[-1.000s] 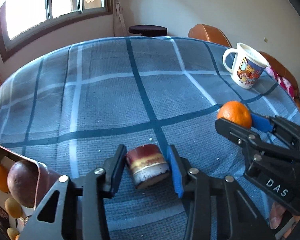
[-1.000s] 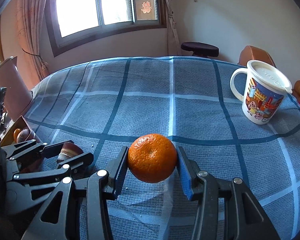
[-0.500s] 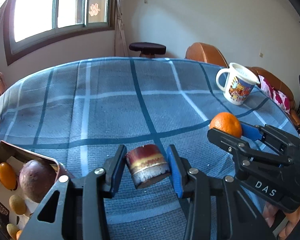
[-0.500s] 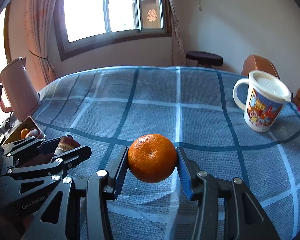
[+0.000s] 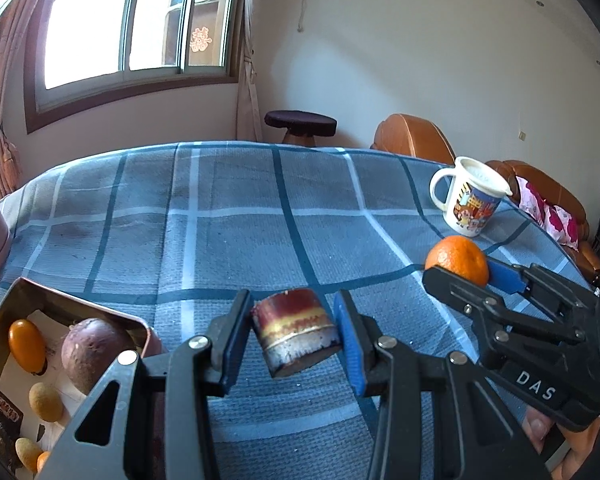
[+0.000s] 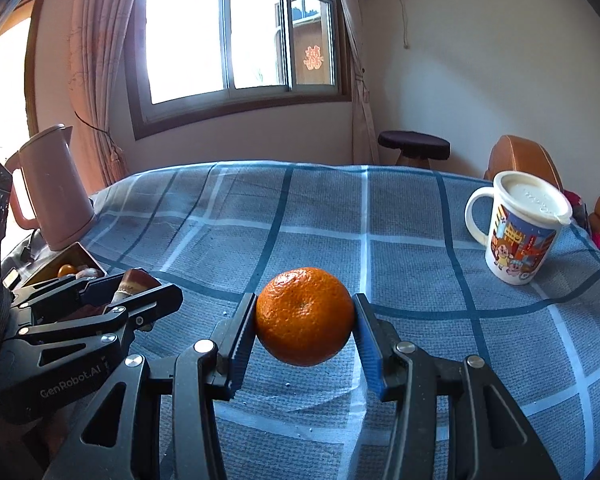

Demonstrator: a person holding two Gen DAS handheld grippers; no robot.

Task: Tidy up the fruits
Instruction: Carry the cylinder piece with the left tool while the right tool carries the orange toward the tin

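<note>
My left gripper is shut on a short cylinder banded dark red, yellow and grey, held just above the blue plaid tablecloth. My right gripper is shut on an orange mandarin, also lifted off the cloth. In the left wrist view the mandarin and the right gripper sit to the right. The right wrist view has the left gripper with the cylinder at its left. A metal tin at the near left holds a purple round fruit and several small orange and yellow fruits.
A lidded cartoon mug stands at the right of the table. A pink kettle is at the far left behind the tin. A dark stool and brown chairs stand beyond the table. A person's fingers show at the lower right.
Both grippers have risen a little and tilted up with their loads, so more of the window and wall shows. The grips on the cylinder and the mandarin are unchanged.
</note>
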